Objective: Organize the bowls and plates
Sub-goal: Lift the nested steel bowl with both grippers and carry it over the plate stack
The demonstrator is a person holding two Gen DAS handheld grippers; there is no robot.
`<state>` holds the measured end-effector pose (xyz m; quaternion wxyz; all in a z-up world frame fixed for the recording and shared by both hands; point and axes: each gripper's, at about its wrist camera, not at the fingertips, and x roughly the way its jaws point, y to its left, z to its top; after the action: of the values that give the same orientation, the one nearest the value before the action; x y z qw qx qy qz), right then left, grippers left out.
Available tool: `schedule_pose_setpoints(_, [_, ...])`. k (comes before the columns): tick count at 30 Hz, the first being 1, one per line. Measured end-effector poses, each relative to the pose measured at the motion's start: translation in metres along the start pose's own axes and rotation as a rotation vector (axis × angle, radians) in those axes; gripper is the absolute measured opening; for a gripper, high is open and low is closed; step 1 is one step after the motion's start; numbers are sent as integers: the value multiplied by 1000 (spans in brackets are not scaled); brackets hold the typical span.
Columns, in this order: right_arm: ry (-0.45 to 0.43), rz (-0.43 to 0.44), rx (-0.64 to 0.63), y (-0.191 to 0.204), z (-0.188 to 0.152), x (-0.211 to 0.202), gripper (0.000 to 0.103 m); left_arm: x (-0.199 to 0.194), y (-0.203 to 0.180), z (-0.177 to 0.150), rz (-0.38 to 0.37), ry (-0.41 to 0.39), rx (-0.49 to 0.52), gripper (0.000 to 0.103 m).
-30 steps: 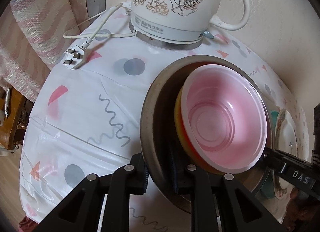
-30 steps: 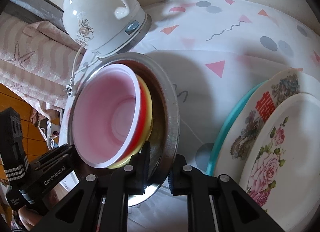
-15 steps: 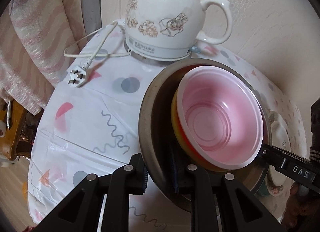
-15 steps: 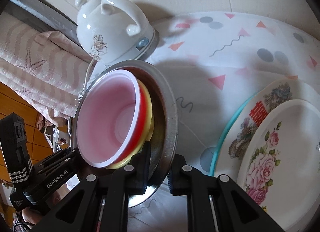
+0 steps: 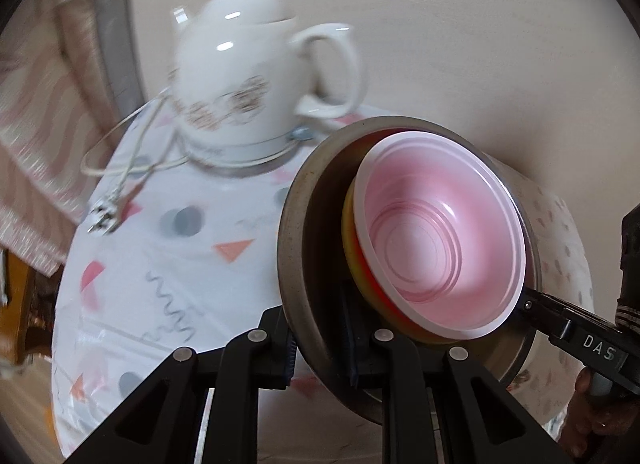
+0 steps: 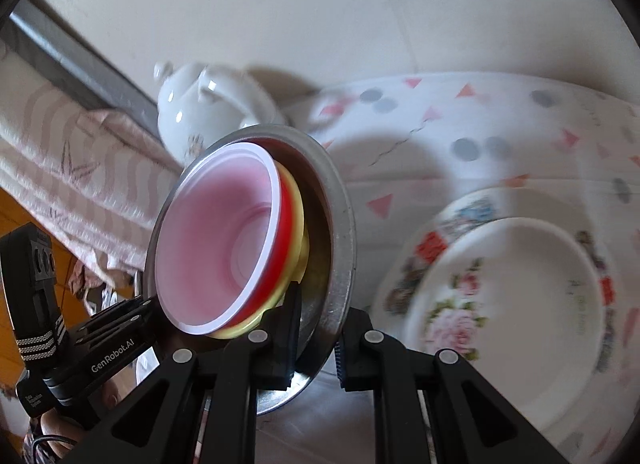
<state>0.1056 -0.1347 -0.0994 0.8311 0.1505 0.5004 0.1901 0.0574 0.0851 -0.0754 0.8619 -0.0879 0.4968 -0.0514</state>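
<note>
A steel bowl [image 5: 296, 232] [image 6: 340, 216] hangs in the air above the table, with nested plastic bowls inside: pink [image 5: 444, 252] [image 6: 216, 240] on top, red [image 6: 286, 232] and yellow [image 6: 300, 248] beneath. My left gripper [image 5: 320, 348] is shut on the steel bowl's near rim. My right gripper [image 6: 316, 348] is shut on the opposite rim; it also shows in the left wrist view [image 5: 576, 332]. A stack of floral plates [image 6: 516, 304] lies on the table at the right.
A white electric kettle [image 5: 256, 80] [image 6: 208, 104] stands at the back of the round table [image 5: 160, 264], its cord and plug [image 5: 108, 216] lying to the left. A striped cloth [image 6: 72, 168] hangs at the left. A wall is behind the table.
Both grippers have lifted the steel bowl with its stack higher above the table. The table, kettle and plates now look farther off and lower in view.
</note>
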Motion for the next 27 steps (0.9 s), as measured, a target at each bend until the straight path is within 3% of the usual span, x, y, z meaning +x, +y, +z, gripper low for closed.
schedule_pose_setpoints(18, [-173,-141,254,-81,-37,-80,14,27,-120,7,-169,75,271,19])
schedule_pose_setpoints(27, [-180,-169,328,-110,-47,-83,14,47,-137,4,-175,126,311,19])
